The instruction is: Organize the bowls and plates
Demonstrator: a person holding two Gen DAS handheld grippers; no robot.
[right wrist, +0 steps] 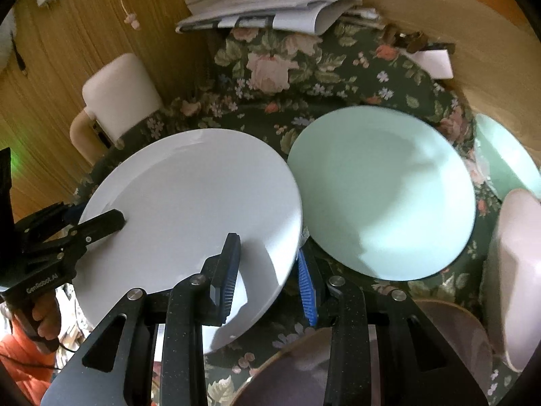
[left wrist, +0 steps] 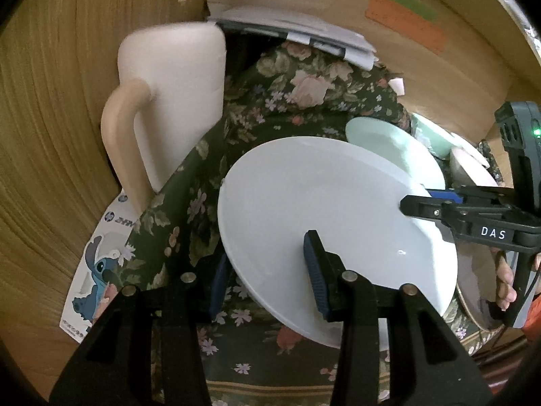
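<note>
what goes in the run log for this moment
left gripper: shut on round white plate | right gripper: shut on same plate | plate: tilted, above floral cloth

The light around my grippers is dim, warm and yellowish. Ahead of my right gripper (right wrist: pixel 267 277), its fingers cast a soft grey shadow on the white plate (right wrist: pixel 189 196). A small glare spot sits on that plate beside my left gripper (left wrist: pixel 267 277). Both fisheye views bend hard and darken at the rims. The mint plate (right wrist: pixel 382 193) ahead looks slightly smeared.
</note>
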